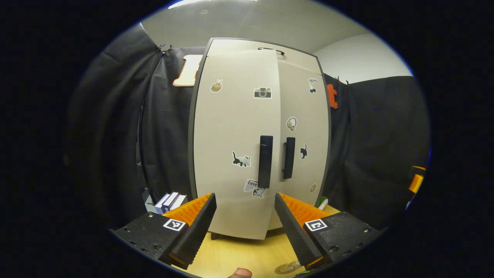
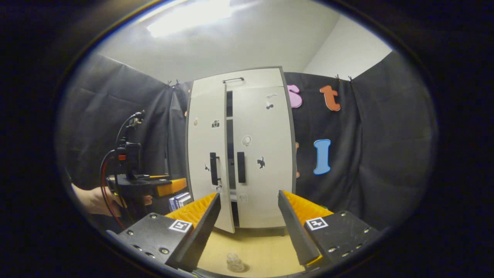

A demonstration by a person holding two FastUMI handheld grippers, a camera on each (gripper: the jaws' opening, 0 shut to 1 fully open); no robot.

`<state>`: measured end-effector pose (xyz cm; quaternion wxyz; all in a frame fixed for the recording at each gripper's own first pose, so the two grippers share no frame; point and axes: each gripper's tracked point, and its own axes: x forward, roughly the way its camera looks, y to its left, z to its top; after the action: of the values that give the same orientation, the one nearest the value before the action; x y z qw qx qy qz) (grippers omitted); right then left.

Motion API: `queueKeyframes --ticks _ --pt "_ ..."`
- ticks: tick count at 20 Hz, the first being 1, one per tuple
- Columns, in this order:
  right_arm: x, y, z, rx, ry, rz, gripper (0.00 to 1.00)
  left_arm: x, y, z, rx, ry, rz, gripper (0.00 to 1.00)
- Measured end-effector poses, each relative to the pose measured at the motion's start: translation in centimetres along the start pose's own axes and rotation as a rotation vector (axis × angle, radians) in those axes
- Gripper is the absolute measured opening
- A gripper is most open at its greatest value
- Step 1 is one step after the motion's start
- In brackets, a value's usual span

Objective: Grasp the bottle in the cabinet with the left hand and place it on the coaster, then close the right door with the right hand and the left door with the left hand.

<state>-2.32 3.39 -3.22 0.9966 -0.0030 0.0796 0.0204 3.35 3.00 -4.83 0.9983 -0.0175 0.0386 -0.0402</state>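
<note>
The big cabinet (image 2: pixel 239 150) stands ahead of both claws. Its left door (image 2: pixel 208 154) sits ajar, so a push is needed. The left claw (image 1: pixel 245 227) and right claw (image 2: pixel 249 227) are spread, holding nothing. The small bottle (image 2: pixel 234 262) stands on the surface under the right claw.

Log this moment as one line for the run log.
bottle on table near front edge | right door shut | left door ajar | left gripper open, facing left door | right gripper open, empty
</note>
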Motion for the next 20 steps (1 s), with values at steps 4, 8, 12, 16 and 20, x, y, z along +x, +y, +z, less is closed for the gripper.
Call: queueKeyframes --ticks 4,8,12,16,20 --pt "-2.8 -0.3 0.1 0.03 -0.003 -0.005 0.92 -3.2 0.2 0.7 0.043 -0.015 0.027 0.96" --pt "-4.5 -0.8 0.1 -0.029 -0.012 -0.026 0.88 -5.5 -0.7 0.3 0.05 -0.014 0.031 0.93" --pt "-4.0 -0.4 0.8 -0.015 -0.046 -0.02 0.92 -6.3 -1.3 -1.3 0.035 0.022 0.02 0.96" --pt "-3.3 0.4 2.4 0.002 -0.116 0.04 0.89 -5.9 -1.0 -1.2 0.04 0.01 0.015 0.96" --pt "-2.7 1.1 2.8 -0.018 -0.151 0.069 0.92 -5.8 0.5 -0.9 0.021 0.019 0.037 0.96"
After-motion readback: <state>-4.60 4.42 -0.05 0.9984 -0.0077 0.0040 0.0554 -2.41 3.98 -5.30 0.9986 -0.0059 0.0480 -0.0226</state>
